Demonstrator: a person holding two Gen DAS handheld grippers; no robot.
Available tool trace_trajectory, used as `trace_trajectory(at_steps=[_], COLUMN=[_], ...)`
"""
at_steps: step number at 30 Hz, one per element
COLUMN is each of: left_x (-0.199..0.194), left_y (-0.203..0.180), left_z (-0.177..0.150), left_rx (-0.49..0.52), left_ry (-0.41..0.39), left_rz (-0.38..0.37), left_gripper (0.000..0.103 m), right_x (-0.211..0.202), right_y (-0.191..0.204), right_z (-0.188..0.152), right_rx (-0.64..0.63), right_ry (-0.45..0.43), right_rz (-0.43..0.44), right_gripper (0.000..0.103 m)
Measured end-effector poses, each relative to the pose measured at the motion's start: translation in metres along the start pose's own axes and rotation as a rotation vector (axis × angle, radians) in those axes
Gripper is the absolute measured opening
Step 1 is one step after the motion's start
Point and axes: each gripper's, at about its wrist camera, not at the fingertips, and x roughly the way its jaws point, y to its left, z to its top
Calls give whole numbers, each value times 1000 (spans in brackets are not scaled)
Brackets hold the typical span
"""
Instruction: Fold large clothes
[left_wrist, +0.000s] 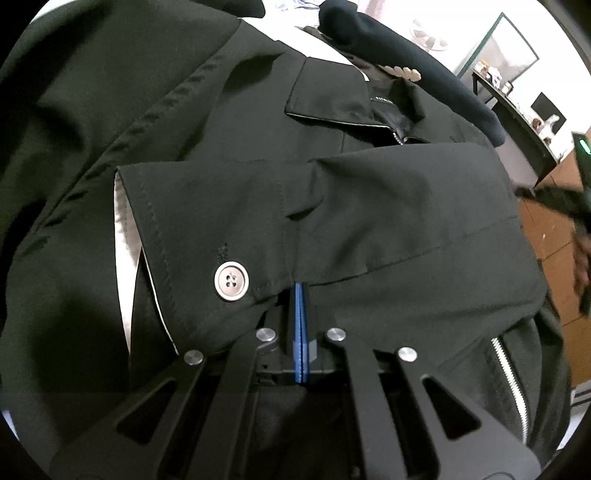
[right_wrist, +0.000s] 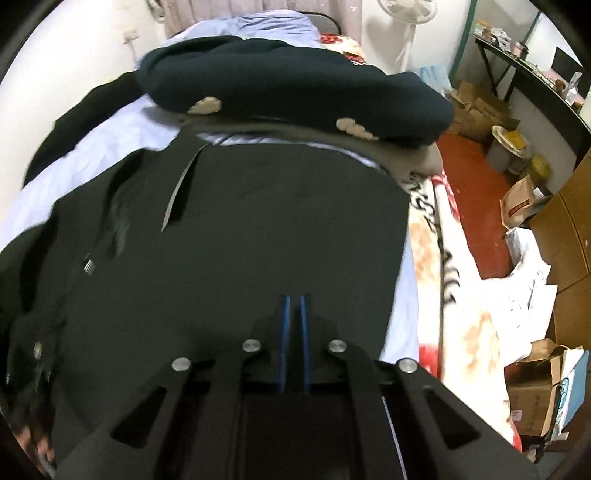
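My left gripper (left_wrist: 300, 291) is clamped on the cuff edge of the black jacket's (left_wrist: 369, 221) sleeve (left_wrist: 388, 206), which lies crosswise over the jacket's chest, cuff button (left_wrist: 231, 281) just left of the tips. Right gripper (right_wrist: 294, 301) hovers over the jacket's body, jaws a narrow slit apart, holding nothing. The jacket lies along the bed (right_wrist: 402, 295). The navy garment (right_wrist: 295, 92) blocks the far end.

Left gripper (left_wrist: 300, 291): matte black frame, two blue-edged fingers (left_wrist: 297, 314), four round silver screws (left_wrist: 266, 334) just behind them — triangular cut-outs in the outer arms beyond the screws. Right gripper (right_wrist: 294, 306) matches: black linkage, blue finger strips (right_wrist: 283, 332), four silver screws (right_wrist: 252, 346), triangular cut-outs.
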Motion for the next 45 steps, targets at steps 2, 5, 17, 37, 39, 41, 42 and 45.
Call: trace_trajectory(at_steps=[2,5,17,37,39,41,42,45], left_x=[-1,3,1,9,12,12,10,-1], left_y=[0,6,-2,-6,-5,-8,-11,-17], left_z=[-2,0,1,-10,-10,-10,-11,-17], left_rx=[12,-1,45,109,107,121,137,155], left_ry=[-1,7,9,48,56,60,58,47], left_rz=[2,-32,21,79,83,102,119,143], left_gripper=[4,4,3,4,4,4,4,4], right_x=[25,72,22,29,34,29,25,-12], right_y=[0,-4,-2,27,34,40,41,40], right_z=[14,19,5,-109,-111,-112,-112,-119], right_rx=[1,30,-32,-125,-141,-151,-158,-170], right_ry=[34,137,111,209,192,175,166,83], right_rz=[-70,-94,-51,71,41,13,7,4], right_gripper=[6,6,6,4,4,5,5,5])
